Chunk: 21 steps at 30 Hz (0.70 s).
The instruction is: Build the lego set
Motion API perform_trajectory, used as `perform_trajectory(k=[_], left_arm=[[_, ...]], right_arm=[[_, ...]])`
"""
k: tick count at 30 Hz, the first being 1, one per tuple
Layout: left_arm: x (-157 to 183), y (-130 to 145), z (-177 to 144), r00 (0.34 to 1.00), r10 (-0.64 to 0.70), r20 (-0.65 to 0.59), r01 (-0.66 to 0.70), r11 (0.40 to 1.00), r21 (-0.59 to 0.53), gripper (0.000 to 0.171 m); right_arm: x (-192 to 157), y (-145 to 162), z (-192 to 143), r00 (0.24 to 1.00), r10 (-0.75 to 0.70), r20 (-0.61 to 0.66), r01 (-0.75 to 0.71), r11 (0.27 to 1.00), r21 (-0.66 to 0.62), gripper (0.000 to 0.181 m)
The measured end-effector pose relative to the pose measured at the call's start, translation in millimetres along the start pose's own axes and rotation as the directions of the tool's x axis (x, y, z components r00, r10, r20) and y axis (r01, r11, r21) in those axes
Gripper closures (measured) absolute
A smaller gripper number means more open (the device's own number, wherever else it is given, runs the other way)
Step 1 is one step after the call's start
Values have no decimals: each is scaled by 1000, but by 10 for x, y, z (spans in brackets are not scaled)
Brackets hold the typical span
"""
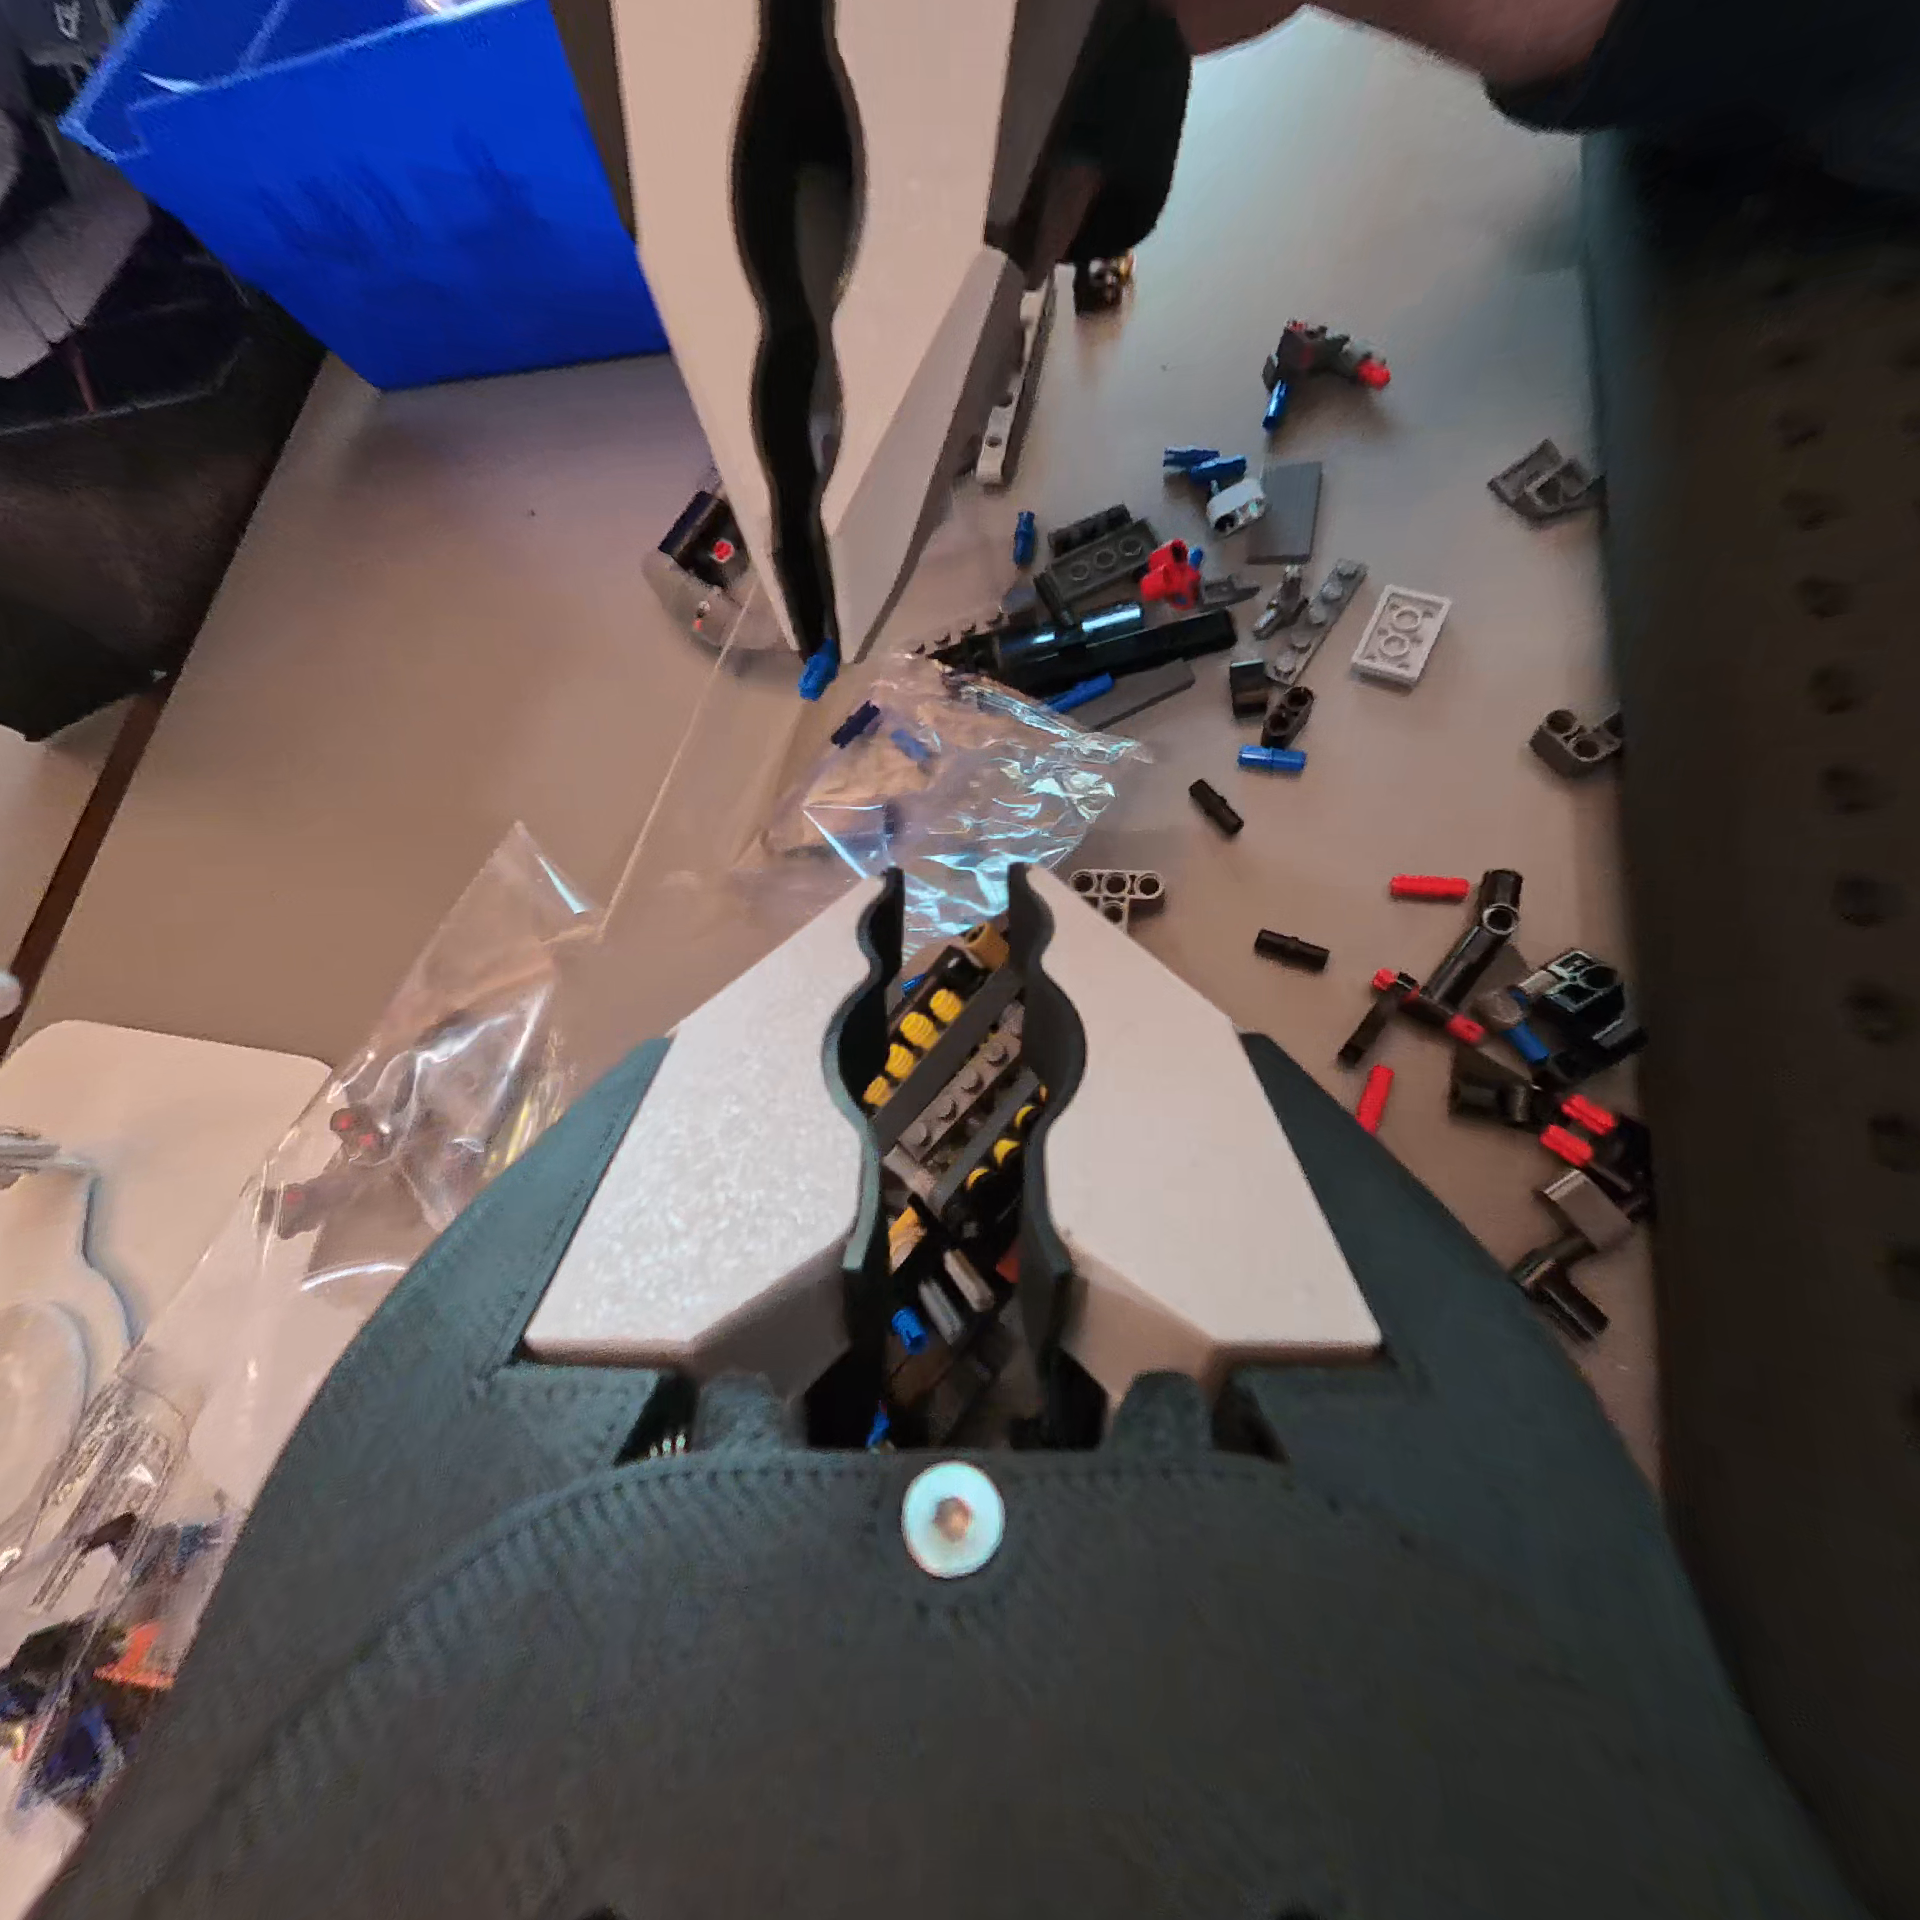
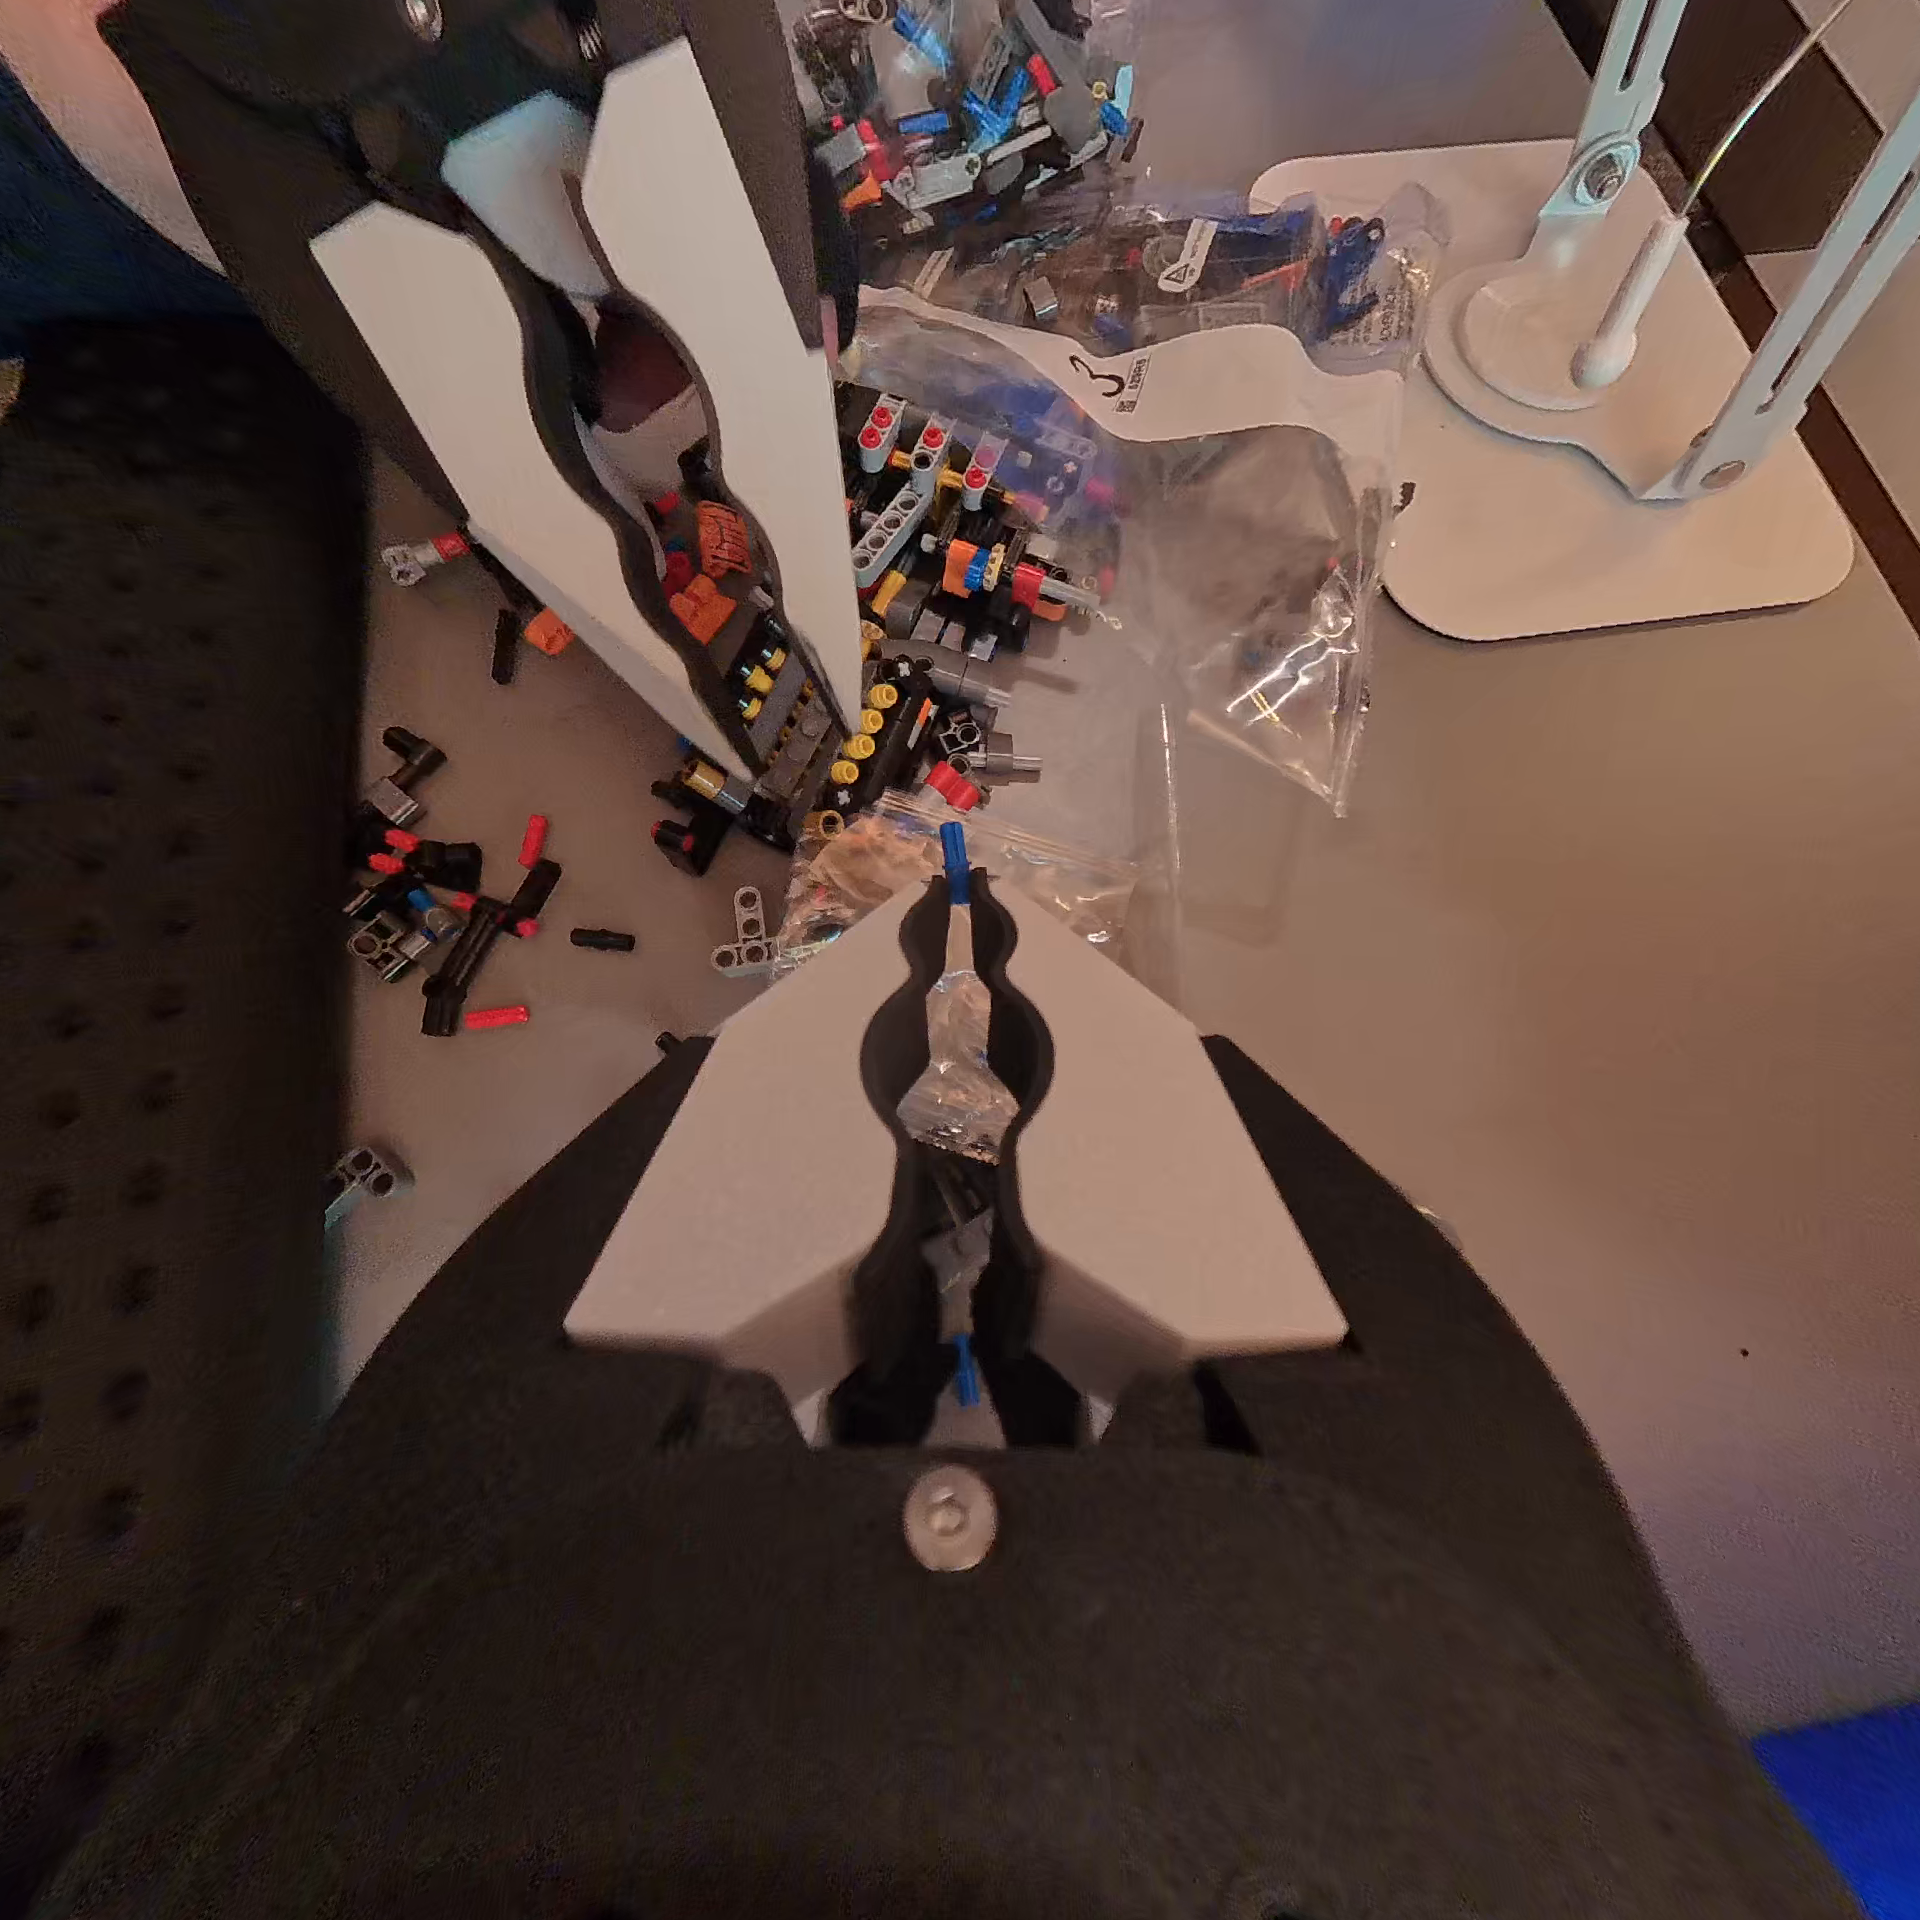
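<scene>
Blue pin [image 2: 956, 860] pinched in right tool [image 2: 961, 883], lamp base [image 2: 1621, 540] only there

Blue bin [image 1: 343, 177], cut off above

Claw [image 2: 958, 883] matt ribbed black plastic; bags [image 1: 977, 769] glossy crinkled clear film; table [image 2: 1558, 987] smooth matt.

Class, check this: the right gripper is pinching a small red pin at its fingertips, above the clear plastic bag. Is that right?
Not quite: the pin is blue, not red. The right wrist view shows it pinched at the tips of the right gripper, above the clear plastic bag; the left wrist view agrees.
</scene>
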<state>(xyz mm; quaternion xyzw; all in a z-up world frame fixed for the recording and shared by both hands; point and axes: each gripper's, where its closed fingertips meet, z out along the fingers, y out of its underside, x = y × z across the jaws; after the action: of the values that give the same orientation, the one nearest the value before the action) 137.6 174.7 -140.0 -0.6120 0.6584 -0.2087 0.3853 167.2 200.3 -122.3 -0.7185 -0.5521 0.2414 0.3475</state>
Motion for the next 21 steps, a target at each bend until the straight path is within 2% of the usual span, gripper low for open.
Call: perform_trajectory(k=[2,5,9,12,18,21], left_arm=[[45,5,60,1000,18,-9,-18,1000,-14,154],[50,128,154,996,86,24,-83,990,-110,151],[17,179,213,996,76,45,-69,987,-144,154],[19,197,233,999,44,30,-39,990,-136,158],[41,217,288,997,77,32,-71,985,-159,171],[43,203,296,997,73,32,-67,986,-156,171]], right_arm=[[-3,3,2,1000,-2,0,2,1000,-4,180],[-1,11,5,1000,0,-1,0,1000,-8,180],[-11,19,23,1000,-5,2,5,1000,-16,180],[-13,26,27,1000,-5,2,5,1000,-20,180],[-20,39,23,1000,-3,6,3,1000,-25,180],[-21,54,33,1000,-3,9,3,999,-32,180]])
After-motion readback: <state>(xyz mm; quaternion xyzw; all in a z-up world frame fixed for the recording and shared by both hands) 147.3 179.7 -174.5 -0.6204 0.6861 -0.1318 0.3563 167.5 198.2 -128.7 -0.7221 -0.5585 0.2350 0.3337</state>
